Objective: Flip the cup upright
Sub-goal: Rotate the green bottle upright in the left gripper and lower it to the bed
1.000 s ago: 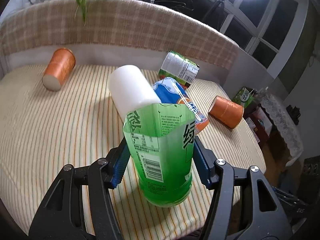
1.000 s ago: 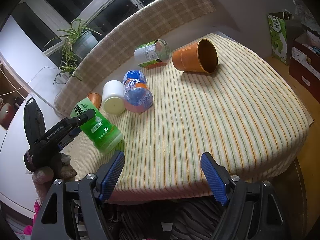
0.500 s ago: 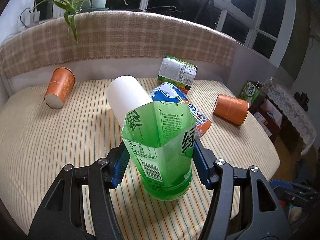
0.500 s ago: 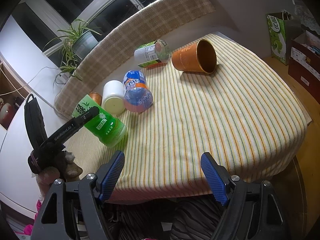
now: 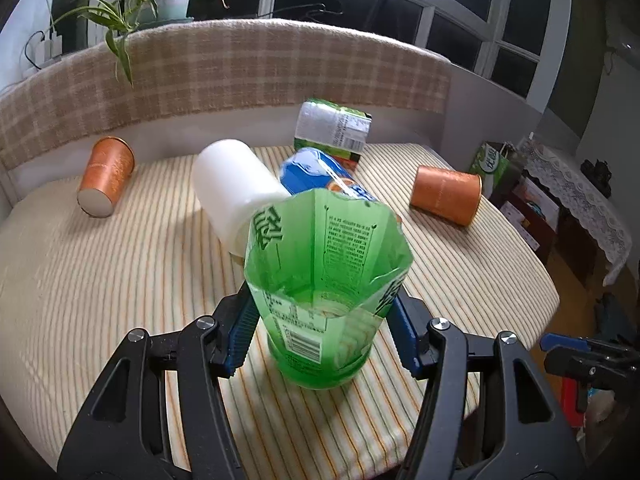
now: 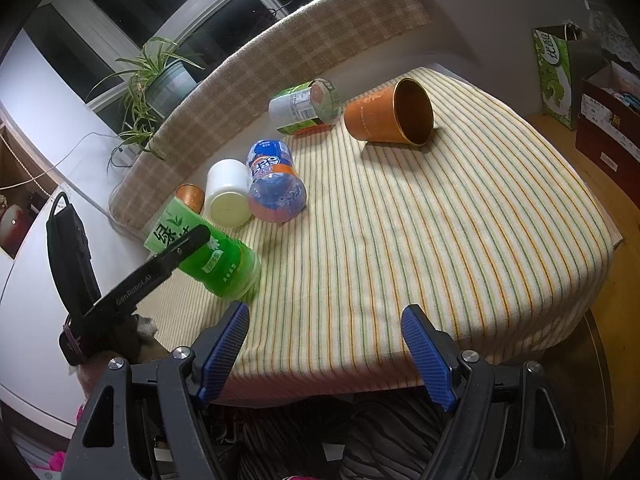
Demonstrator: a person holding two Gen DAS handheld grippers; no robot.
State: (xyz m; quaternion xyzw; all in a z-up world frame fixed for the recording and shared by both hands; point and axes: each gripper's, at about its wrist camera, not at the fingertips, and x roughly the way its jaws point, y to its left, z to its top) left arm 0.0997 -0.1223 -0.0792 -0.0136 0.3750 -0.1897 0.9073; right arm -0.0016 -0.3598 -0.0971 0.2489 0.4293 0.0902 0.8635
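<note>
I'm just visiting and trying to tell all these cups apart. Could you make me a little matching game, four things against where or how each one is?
Things:
1. green cup
2. white cup
3. large orange cup
4. right gripper

States:
A. lying beside the blue bottle
B. open, holding nothing
C. gripped between the left gripper fingers
D. on its side, mouth showing a dark inside

Pairs: 1-C, 2-A, 3-D, 4-B

Behind the green cup (image 5: pixel 326 280), hidden: the near end of the white cup (image 5: pixel 236 188) and most of the blue bottle (image 5: pixel 320 172). In the right wrist view, mostly hidden behind the same green cup (image 6: pixel 208 250): the small orange cup (image 6: pixel 190 197). Too small to read: the label print on the far can (image 5: pixel 332 130).
</note>
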